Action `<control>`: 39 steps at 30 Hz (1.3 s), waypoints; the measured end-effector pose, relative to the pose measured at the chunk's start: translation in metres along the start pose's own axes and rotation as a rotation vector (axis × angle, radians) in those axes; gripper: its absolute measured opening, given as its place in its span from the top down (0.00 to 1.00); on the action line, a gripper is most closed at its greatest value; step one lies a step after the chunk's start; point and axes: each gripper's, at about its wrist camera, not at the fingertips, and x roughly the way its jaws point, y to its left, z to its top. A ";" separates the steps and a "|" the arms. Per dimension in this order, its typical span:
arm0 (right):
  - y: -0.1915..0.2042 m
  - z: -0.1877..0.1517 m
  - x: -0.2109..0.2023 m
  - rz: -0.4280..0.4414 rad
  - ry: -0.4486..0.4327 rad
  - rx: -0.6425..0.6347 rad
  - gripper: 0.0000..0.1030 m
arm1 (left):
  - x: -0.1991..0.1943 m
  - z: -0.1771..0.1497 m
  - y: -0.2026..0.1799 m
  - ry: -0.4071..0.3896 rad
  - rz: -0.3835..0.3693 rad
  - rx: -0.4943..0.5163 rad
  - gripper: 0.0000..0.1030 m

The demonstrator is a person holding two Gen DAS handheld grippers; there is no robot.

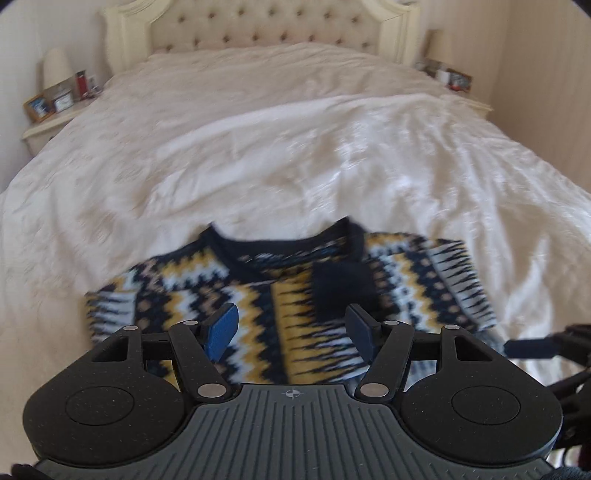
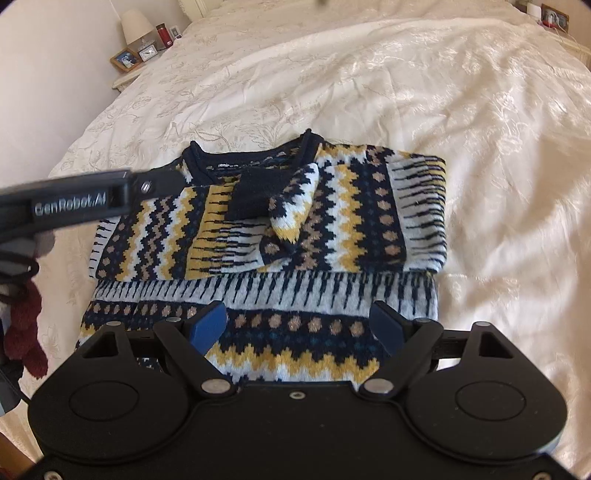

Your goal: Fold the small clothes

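Bedside clutter sits far off on the left nightstand (image 2: 127, 79): a lamp (image 2: 136, 23) and a framed photo (image 2: 125, 59). Nearer, the left gripper (image 1: 291, 328) hovers with its fingers spread and nothing between them, the patterned sweater (image 2: 266, 236) lying below and ahead of its blue pads (image 1: 221, 326). The sweater rests flat on the white bedspread (image 2: 480, 147), both sleeves crossed over the chest, neckline toward the headboard (image 1: 258, 33). Rightward, the right gripper (image 2: 299, 325) hangs wide apart and empty above the sweater's hem.
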 end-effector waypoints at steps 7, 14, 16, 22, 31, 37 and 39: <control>0.038 0.032 0.038 -0.080 -0.016 -0.202 0.17 | 0.028 -0.024 0.076 0.127 0.171 -0.108 0.39; 0.052 0.050 0.093 -0.174 0.050 -0.328 0.17 | 0.062 -0.047 0.108 0.242 0.203 -0.157 0.39; 0.047 0.054 0.102 -0.204 0.060 -0.339 0.17 | 0.067 -0.052 0.111 0.253 0.195 -0.179 0.38; -0.003 0.065 0.101 -0.294 0.052 -0.198 0.18 | 0.070 -0.052 0.113 0.253 0.193 -0.206 0.36; -0.066 0.051 0.073 -0.245 0.012 0.013 0.27 | 0.066 -0.052 0.112 0.243 0.200 -0.221 0.35; -0.069 0.051 0.072 -0.160 -0.008 0.054 0.28 | 0.053 -0.048 0.107 0.218 0.208 -0.196 0.36; -0.072 0.053 0.077 -0.155 -0.002 0.069 0.30 | 0.046 -0.047 0.106 0.203 0.203 -0.189 0.35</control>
